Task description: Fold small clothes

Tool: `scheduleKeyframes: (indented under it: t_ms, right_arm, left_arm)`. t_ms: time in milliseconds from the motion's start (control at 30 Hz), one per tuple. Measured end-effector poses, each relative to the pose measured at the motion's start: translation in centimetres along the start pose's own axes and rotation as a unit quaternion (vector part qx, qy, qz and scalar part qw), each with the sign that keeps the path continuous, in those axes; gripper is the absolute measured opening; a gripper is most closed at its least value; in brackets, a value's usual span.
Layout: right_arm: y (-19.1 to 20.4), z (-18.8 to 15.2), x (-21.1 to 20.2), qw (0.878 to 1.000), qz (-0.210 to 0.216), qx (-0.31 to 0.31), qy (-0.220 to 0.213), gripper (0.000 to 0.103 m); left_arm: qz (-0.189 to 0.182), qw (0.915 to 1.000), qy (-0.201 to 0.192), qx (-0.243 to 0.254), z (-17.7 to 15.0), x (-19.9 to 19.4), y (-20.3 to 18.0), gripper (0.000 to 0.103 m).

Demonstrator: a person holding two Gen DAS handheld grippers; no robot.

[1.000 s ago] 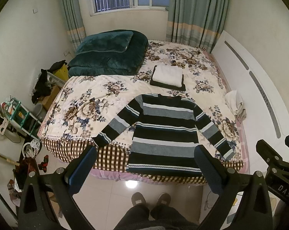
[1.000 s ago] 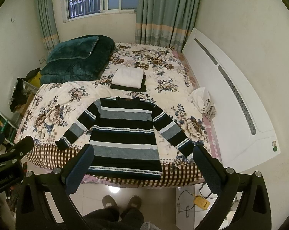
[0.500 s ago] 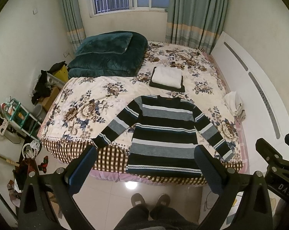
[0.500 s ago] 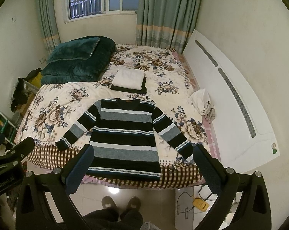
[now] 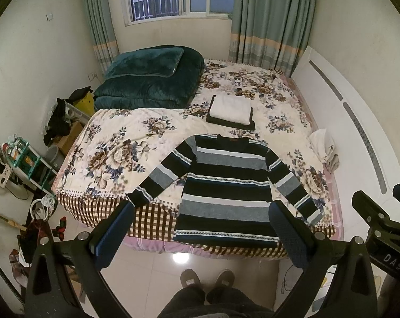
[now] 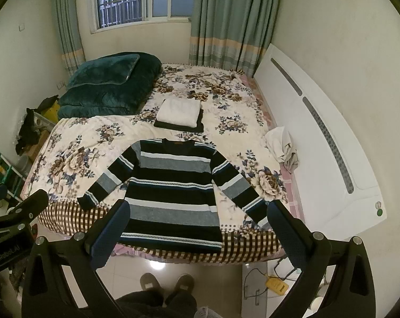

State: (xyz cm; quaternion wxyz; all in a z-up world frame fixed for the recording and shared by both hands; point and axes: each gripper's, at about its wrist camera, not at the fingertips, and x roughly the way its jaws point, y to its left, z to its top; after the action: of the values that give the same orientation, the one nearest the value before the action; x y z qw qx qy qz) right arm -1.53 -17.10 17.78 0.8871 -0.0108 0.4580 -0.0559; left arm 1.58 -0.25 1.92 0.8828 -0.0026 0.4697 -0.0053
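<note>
- The long-sleeved knit sweater with black, grey and white stripes [image 5: 226,182] lies flat at the near edge of the bed with the floral cover [image 5: 115,143], in the lower centre of both views, sleeves spread out diagonally, hem toward the camera.
- The left tongs [image 5: 200,228] hang above the floor in front of the bed, jaws spread wide and holding nothing.
- The right tongs [image 6: 197,228] hover likewise, spread wide and empty.
- Compared with 0.5 s ago, the sweater sits almost where it did in each frame; both tongs have barely shifted.
- Behind the sweater's collar sits a folded white cloth on a dark folded garment [image 6: 178,115].
- A folded dark green quilt [image 5: 149,79] fills the bed's upper left.
- The person's 2 grey slippers [image 6: 168,285] show at the bottom edge.
</note>
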Motion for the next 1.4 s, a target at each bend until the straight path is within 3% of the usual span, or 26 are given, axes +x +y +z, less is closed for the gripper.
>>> scheduleKeyframes:
  t_ms: [1267, 1400]
  right_arm:
    - [-0.5, -0.9, 0.7, 1.0, 0.002, 0.002, -0.005, 0.103]
    - [-0.3, 2.0, 0.6, 1.0, -0.001, 0.026, 0.0, 0.103]
  left_arm:
    - [-0.002, 0.9999, -0.013, 0.001, 2.9, -0.7, -1.9, 0.103]
    - [0.022, 0.9988, -0.045, 0.003, 2.8, 1.8, -0.9, 0.103]
